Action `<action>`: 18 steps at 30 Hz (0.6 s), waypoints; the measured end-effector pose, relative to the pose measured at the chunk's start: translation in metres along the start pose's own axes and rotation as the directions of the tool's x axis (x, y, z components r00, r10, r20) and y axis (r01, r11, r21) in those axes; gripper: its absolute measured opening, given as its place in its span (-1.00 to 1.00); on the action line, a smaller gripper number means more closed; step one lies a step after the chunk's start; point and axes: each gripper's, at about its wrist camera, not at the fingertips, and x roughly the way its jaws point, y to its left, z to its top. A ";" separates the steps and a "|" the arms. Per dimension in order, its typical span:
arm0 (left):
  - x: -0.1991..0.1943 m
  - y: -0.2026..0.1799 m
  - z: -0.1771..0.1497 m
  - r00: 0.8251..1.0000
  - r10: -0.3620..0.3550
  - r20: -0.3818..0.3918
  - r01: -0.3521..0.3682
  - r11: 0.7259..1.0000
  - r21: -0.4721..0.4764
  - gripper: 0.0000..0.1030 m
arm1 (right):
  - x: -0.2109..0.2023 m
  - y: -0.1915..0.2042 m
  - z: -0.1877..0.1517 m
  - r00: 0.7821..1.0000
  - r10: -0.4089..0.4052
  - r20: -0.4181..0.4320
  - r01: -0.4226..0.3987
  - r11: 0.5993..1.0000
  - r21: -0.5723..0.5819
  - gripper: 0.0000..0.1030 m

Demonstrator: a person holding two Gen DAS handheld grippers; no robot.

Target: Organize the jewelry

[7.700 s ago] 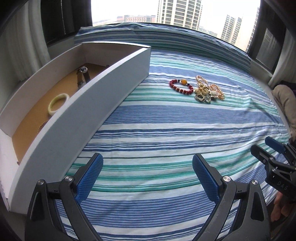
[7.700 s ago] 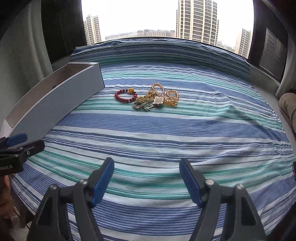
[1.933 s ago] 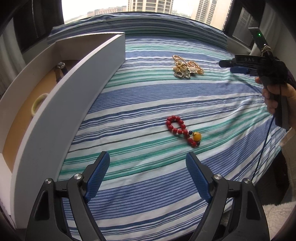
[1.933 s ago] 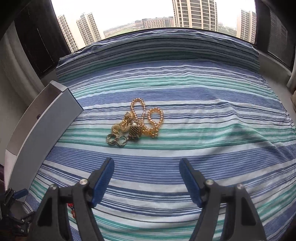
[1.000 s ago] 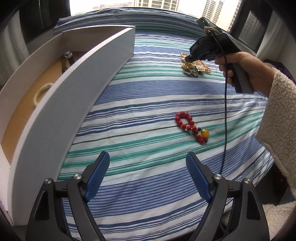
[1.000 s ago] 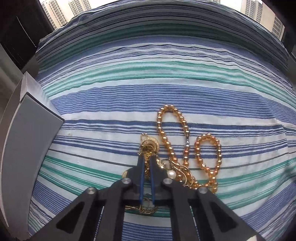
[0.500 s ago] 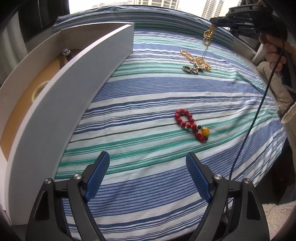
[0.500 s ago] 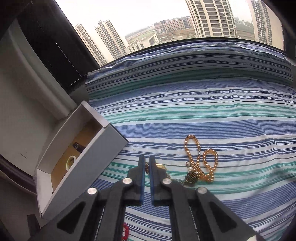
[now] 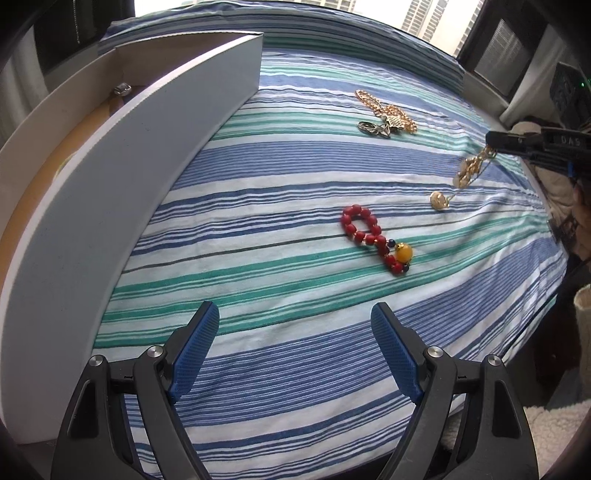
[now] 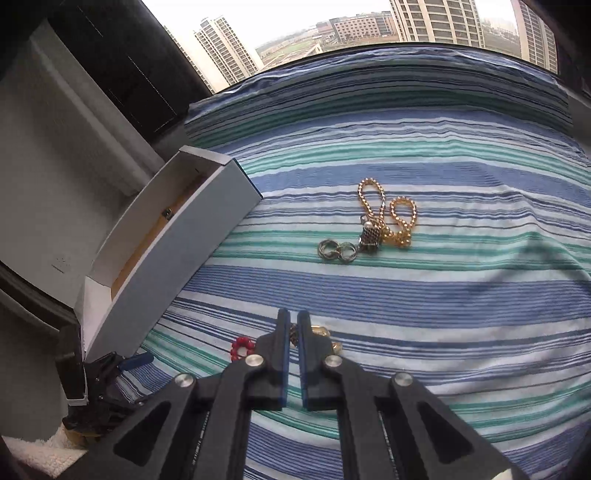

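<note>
Gold chain (image 9: 471,168): it hangs from my right gripper (image 10: 292,325), whose jaws are clenched on it; its small round pendant (image 9: 439,200) dangles lowest, at or just over the cloth, I cannot tell which.
Right gripper from the other side: seen in the left wrist view, its dark tip (image 9: 496,138) reaches in from the right edge with the chain trailing under it.
Red bead bracelet (image 9: 369,236): it lies twisted like a figure eight on the cloth, one amber bead (image 9: 403,253) at its near end, ahead of my left gripper (image 9: 294,325).
Left gripper: my jaws stand wide, released, nothing between the blue pads (image 9: 195,350).
Remaining pile (image 10: 373,229): gold bead loops, a mesh charm and linked silver rings (image 10: 337,252) lie together farther up the cloth, well apart from the bracelet.
Box (image 9: 122,177): long, white, open-topped with a brown floor, it sits along the left edge of the cloth; a metal clasp (image 9: 123,89) shows inside at the far end.
Surface: a striped spread (image 9: 280,206) in blue, teal and white, slightly wrinkled.
Room: a window (image 10: 332,26) behind shows tower blocks under a pale sky, dark frames either side.
Open room: bare cloth lies between the box wall and the bracelet, and in front of my left pads.
</note>
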 end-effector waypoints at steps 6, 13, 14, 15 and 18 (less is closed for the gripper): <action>0.009 -0.018 0.004 0.999 -0.028 -0.024 0.029 0.999 0.042 0.66 | 0.026 -0.042 -0.048 0.998 -0.024 -0.063 0.033 0.989 0.144 -0.21; 0.023 -0.038 0.011 0.995 -0.076 -0.058 0.079 0.996 0.046 0.66 | -0.010 -0.072 -0.077 0.993 -0.110 0.043 0.097 0.965 0.243 -0.07; 0.025 -0.041 0.012 0.995 -0.078 -0.059 0.081 0.995 0.050 0.66 | -0.014 -0.073 -0.081 0.990 -0.129 0.052 0.113 0.963 0.245 -0.07; 0.027 -0.045 0.013 0.995 -0.081 -0.061 0.085 0.995 0.053 0.66 | -0.017 -0.074 -0.086 0.988 -0.144 0.062 0.124 0.960 0.249 -0.07; 0.034 -0.056 0.018 0.993 -0.096 -0.062 0.100 0.993 0.059 0.66 | -0.022 -0.074 -0.100 0.982 -0.169 0.086 0.141 0.955 0.261 -0.07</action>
